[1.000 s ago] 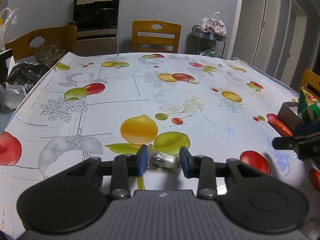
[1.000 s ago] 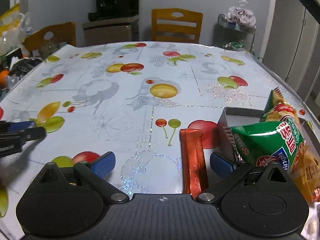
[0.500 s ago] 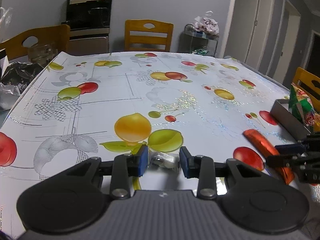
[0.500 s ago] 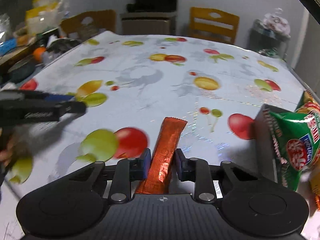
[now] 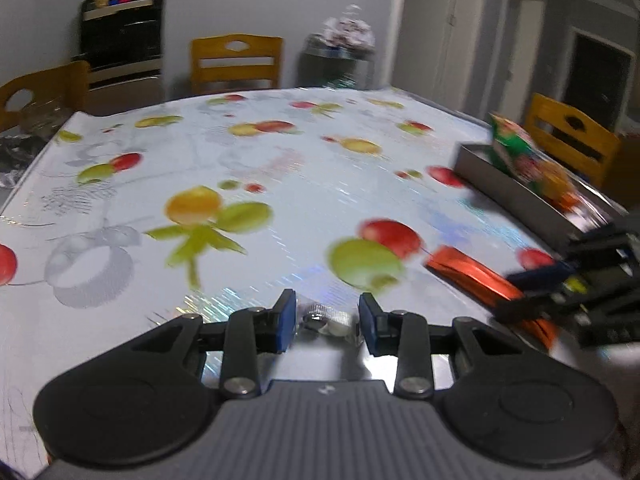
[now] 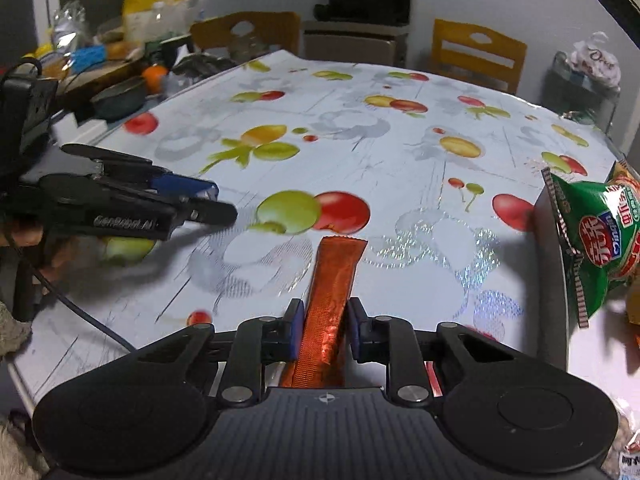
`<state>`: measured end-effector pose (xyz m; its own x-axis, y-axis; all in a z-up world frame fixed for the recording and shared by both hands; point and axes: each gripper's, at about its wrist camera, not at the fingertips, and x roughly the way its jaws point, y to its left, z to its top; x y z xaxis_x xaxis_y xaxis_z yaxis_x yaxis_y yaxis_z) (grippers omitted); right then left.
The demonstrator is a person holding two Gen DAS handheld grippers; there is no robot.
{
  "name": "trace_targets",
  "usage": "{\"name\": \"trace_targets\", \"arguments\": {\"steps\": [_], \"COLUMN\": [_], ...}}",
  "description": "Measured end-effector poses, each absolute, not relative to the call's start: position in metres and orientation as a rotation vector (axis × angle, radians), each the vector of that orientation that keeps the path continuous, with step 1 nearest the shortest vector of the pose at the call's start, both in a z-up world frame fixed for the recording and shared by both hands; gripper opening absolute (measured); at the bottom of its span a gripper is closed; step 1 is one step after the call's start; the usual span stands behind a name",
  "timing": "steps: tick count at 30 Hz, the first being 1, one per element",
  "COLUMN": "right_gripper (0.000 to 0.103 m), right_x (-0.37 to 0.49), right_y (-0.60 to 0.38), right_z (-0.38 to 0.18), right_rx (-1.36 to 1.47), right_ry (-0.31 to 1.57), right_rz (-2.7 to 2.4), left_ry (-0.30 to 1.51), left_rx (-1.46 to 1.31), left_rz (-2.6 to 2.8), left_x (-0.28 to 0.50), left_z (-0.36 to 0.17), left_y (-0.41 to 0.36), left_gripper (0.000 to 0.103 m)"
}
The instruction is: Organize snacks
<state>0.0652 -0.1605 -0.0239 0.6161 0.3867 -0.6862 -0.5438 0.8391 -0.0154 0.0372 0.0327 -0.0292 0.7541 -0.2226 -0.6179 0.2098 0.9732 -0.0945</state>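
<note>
My left gripper is shut on a small clear-wrapped candy and holds it just above the fruit-print tablecloth. It also shows in the right wrist view at the left. My right gripper is shut on a long orange snack packet that points away from me over the table. That packet also shows in the left wrist view, with the right gripper around its near end. A grey box at the right holds a green chip bag.
The tablecloth covers a large table. Wooden chairs stand at the far side and one behind the box. A cluttered side surface with bags and an orange lies at the far left.
My left gripper has swung right with the candy, toward the box and the right gripper. My right gripper keeps its hold on the orange packet and has turned a little left.
</note>
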Motion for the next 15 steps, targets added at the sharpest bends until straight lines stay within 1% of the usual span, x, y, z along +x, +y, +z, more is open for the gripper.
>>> {"name": "trace_targets", "arguments": {"steps": [1, 2, 4, 5, 6, 9, 12, 15], "right_gripper": [0.025, 0.028, 0.041, 0.052, 0.058, 0.059, 0.060, 0.060], "right_x": [0.065, 0.064, 0.064, 0.063, 0.063, 0.061, 0.061, 0.061], "right_y": [-0.162, -0.163, -0.164, -0.165, -0.165, -0.165, -0.166, -0.168], "right_z": [-0.024, -0.024, -0.024, -0.025, -0.026, -0.028, -0.027, -0.027], "right_rx": [-0.228, -0.221, -0.209, -0.204, -0.202, -0.204, -0.192, -0.183], "right_ry": [0.734, 0.736, 0.735, 0.733, 0.730, 0.722, 0.726, 0.727], "right_rz": [0.542, 0.544, 0.554, 0.556, 0.558, 0.570, 0.582, 0.593], "left_ry": [0.682, 0.689, 0.686, 0.687, 0.680, 0.672, 0.687, 0.712], "left_rx": [-0.009, 0.005, 0.045, 0.069, 0.091, 0.124, 0.066, -0.023], "left_rz": [-0.255, -0.280, -0.311, -0.319, -0.320, -0.273, -0.210, -0.177], "left_x": [0.033, 0.028, 0.020, 0.016, 0.013, 0.004, -0.004, -0.014], "left_z": [-0.028, -0.028, -0.028, -0.028, -0.029, -0.027, -0.024, -0.021], "left_y": [0.027, 0.022, 0.011, 0.006, 0.002, -0.002, 0.004, 0.013], "left_gripper": [0.032, 0.032, 0.032, 0.033, 0.035, 0.039, 0.049, 0.050]}}
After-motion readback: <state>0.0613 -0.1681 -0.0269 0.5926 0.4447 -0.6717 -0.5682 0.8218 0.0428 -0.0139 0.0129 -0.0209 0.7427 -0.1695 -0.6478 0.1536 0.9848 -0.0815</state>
